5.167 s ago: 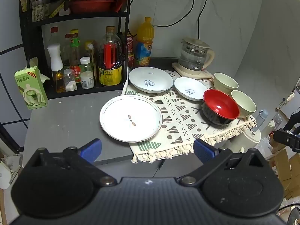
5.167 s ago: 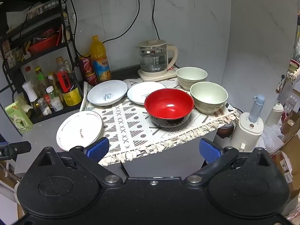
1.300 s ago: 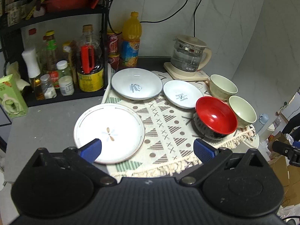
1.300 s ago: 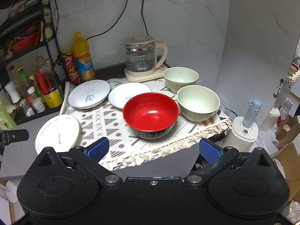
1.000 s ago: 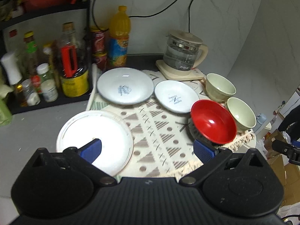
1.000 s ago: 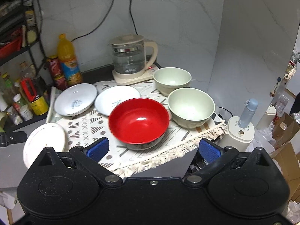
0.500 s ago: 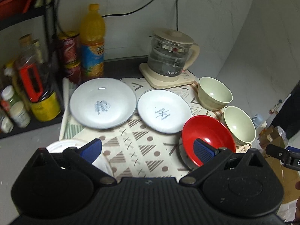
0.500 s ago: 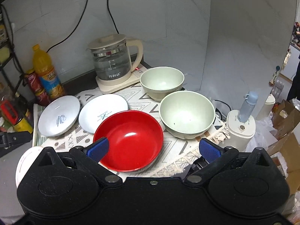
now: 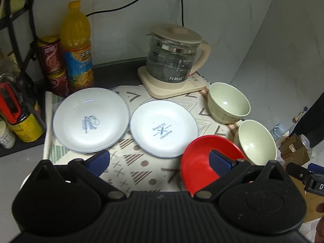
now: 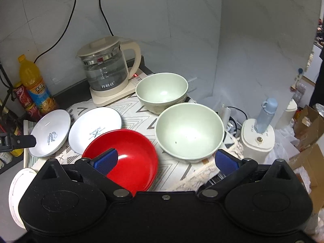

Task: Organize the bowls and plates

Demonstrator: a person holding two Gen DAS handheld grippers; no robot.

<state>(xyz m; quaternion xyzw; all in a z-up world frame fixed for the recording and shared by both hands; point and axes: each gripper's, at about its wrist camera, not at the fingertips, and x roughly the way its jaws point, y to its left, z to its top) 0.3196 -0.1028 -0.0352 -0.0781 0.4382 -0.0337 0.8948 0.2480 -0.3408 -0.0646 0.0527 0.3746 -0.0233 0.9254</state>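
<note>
Both tools hung spread wide and empty: the left tool (image 9: 160,159) above the patterned cloth (image 9: 129,162), the right tool (image 10: 166,160) over the red bowl (image 10: 131,158) and the nearer green bowl (image 10: 189,130) on the desk.

Each black hand-held gripper (image 10: 165,158) has ribbed blue fingertips (image 10: 105,159) and silver screws.

A glass kettle (image 9: 174,57) stands near an orange bottle (image 9: 76,46).
</note>
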